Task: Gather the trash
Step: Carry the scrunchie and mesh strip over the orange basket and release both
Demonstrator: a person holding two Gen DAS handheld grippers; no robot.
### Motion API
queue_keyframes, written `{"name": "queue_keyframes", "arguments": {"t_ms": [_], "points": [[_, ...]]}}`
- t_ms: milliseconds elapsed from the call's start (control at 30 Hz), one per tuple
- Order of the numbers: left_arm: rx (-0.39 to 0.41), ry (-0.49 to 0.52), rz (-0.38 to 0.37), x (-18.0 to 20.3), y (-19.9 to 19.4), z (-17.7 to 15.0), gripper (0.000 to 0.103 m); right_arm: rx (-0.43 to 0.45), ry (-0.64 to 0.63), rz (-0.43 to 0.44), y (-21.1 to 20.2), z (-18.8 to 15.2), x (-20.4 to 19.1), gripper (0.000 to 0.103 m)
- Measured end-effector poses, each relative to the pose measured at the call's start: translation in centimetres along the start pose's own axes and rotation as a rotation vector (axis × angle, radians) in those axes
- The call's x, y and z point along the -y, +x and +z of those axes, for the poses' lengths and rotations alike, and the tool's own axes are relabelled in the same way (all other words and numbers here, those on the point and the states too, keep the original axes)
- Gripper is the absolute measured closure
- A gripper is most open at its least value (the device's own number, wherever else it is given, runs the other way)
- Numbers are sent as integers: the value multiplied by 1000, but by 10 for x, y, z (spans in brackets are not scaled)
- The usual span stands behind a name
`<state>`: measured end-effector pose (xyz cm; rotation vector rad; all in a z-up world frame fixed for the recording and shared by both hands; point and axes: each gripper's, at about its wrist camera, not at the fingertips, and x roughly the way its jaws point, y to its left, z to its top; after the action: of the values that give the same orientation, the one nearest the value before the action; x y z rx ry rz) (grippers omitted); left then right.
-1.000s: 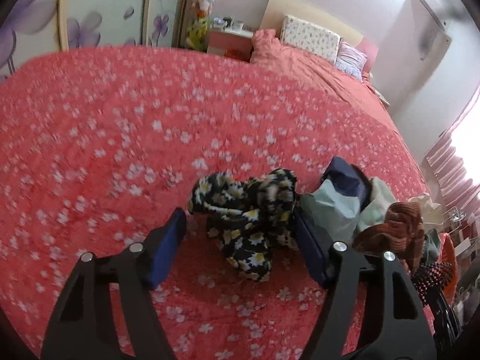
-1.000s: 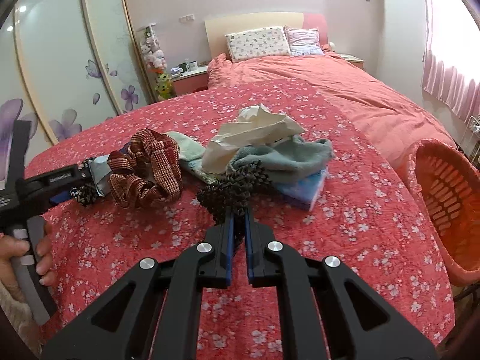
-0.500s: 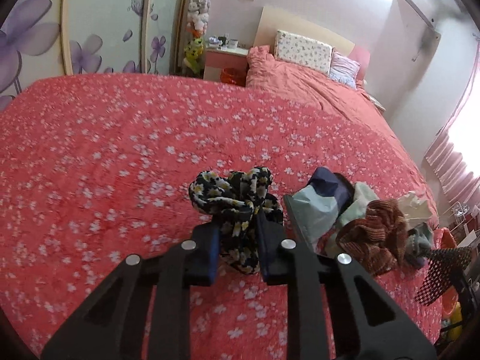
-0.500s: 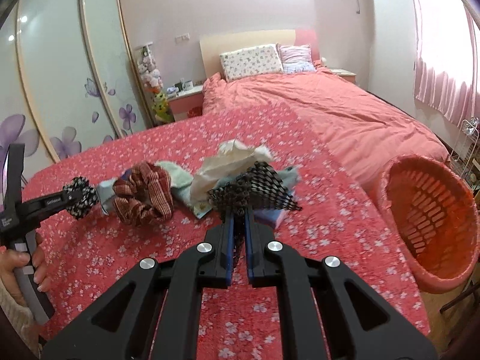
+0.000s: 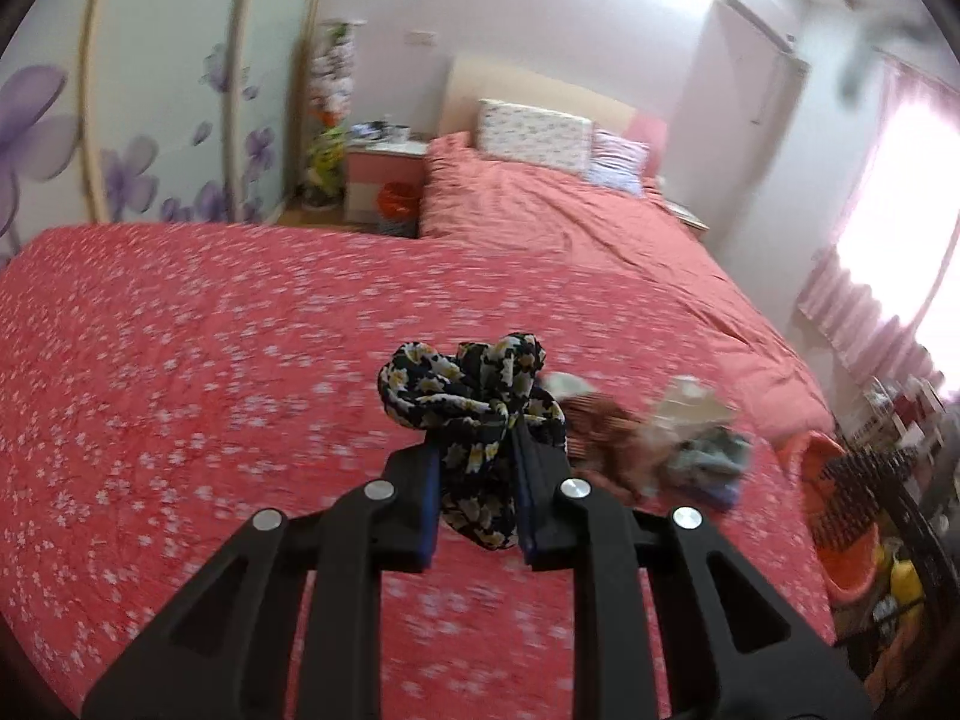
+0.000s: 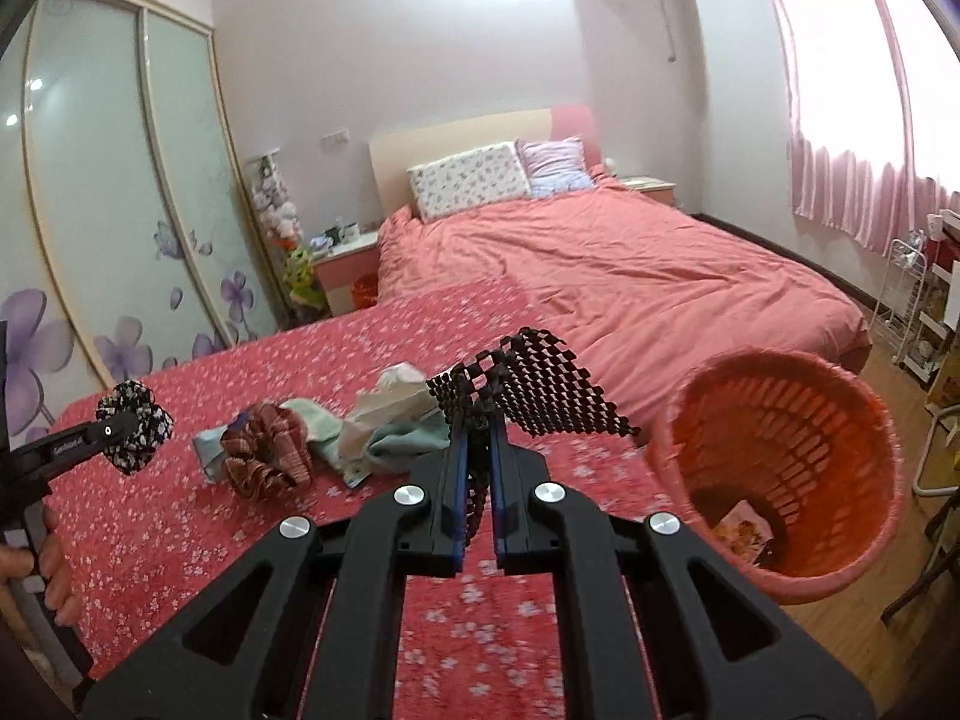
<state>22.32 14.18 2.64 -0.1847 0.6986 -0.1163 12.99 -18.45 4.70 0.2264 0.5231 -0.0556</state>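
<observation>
- The left gripper point(image 5: 475, 501) is clamped on a black daisy-print scrunchie point(image 5: 474, 402), held up clear of the red floral bedspread point(image 5: 180, 360)
- The right gripper point(image 6: 475, 483) is pinched nearly closed on a black mesh piece point(image 6: 540, 390), beside the orange basket point(image 6: 774, 462)
- The basket stands off the bedspread's edge, a printed scrap inside
- A pile of cloths point(image 6: 336, 432) lies on the bedspread between the grippers

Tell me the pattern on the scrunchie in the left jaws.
The scrunchie is black with small white-and-yellow daisies, clearest in the left wrist view.
</observation>
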Motion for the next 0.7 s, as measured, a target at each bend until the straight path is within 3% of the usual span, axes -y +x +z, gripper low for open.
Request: {"name": "queue_keyframes", "arguments": {"t_ms": [333,700], "points": [[-10,122,-177,94,-6,-17,83,67,66,-78,-21,7,47,96],[-69,182,-358,181,9,-38,83,103,146,-132,-29,7,96,96]]}}
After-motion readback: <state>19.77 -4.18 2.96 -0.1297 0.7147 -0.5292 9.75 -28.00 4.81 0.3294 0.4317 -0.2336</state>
